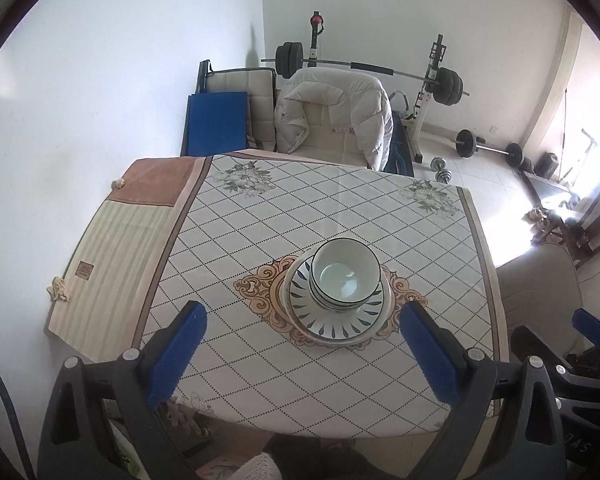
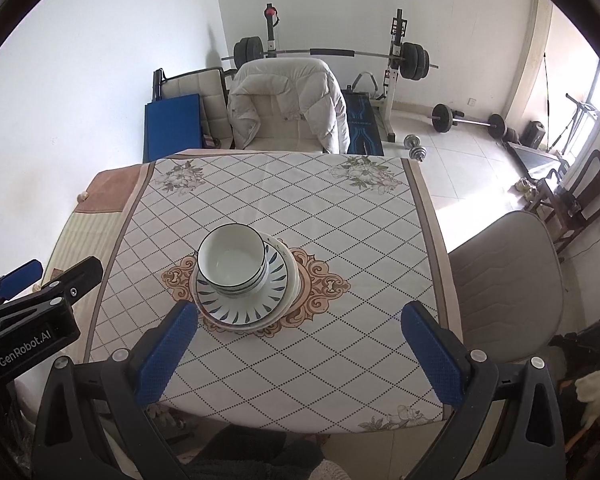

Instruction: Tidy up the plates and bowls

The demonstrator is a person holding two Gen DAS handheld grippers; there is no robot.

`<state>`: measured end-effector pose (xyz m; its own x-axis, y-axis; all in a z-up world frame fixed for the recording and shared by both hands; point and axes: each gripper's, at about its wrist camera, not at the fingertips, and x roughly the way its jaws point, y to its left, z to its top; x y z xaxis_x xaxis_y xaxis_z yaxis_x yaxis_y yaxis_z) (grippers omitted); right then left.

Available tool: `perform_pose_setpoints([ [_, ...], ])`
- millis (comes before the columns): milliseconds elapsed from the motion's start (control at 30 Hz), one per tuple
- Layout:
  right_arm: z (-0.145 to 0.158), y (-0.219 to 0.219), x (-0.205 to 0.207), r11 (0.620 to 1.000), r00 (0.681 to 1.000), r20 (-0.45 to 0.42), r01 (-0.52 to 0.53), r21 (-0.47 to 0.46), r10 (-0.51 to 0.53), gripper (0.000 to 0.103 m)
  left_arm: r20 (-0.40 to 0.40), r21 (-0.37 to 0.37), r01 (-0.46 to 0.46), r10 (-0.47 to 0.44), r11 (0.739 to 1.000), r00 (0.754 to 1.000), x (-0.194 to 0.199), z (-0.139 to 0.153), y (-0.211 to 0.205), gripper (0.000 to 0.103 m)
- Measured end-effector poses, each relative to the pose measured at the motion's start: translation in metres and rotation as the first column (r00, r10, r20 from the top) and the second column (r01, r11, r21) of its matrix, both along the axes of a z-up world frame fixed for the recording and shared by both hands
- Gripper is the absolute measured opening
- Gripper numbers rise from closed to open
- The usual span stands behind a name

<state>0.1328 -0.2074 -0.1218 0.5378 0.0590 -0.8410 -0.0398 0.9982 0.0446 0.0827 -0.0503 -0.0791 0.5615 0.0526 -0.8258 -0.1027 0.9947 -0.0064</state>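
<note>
White bowls (image 1: 345, 272) with a thin dark rim line are sitting nested one inside another, dark bands showing around their lower sides, and the top one is showing a pale, empty inside. They are resting on a white plate (image 1: 340, 320) painted with dark blue leaf-shaped strokes fanning out around its border; under it the edge of at least one more plain white plate is peeking out. The whole stack is standing upright on the orange scroll medallion (image 1: 260, 292) at the middle of the table (image 1: 260, 368), which is wearing a white cloth crossed by dotted diamond lines with grey flower prints in the corners.

The left gripper (image 1: 302, 354) is hanging above the near part of the table with its blue-padded jaws spread wide and nothing between them. The right gripper (image 2: 298, 354) is standing likewise, jaws wide apart and gripping nothing, the stack lying beyond its left finger, apart from it
</note>
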Motion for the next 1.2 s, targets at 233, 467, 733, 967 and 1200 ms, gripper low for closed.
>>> perform_pose_setpoints([
  [233, 0.041, -0.013, -0.056, 1.000, 0.996, 0.087, -0.001, -0.017, 0.002, 0.103, 0.037, 0.006, -0.021, 0.020, 1.000, 0.999, -0.043, 0.033, -0.009, 0.102],
  [467, 0.075, -0.024, -0.087, 1.000, 0.989, 0.144, 0.017, 0.000, -0.017, 0.103, 0.088, 0.009, 0.001, -0.002, 1.000, 0.996, -0.068, 0.058, -0.016, 0.103],
  [733, 0.105, -0.020, -0.114, 0.997, 0.982, 0.178, 0.064, -0.036, -0.056, 0.103, 0.068, 0.020, 0.052, -0.054, 0.998, 0.996, -0.082, 0.070, -0.016, 0.103],
  [967, 0.111, -0.014, -0.126, 0.995, 0.985, 0.162, 0.077, -0.066, -0.066, 0.103, 0.054, 0.029, 0.073, -0.074, 0.997, 0.996, -0.095, 0.075, -0.016, 0.103],
  [1200, 0.111, -0.016, -0.127, 0.994, 0.984, 0.158, 0.095, -0.059, -0.085, 0.103, 0.050, 0.024, 0.079, -0.080, 0.997, 0.996, -0.099, 0.074, -0.015, 0.103],
])
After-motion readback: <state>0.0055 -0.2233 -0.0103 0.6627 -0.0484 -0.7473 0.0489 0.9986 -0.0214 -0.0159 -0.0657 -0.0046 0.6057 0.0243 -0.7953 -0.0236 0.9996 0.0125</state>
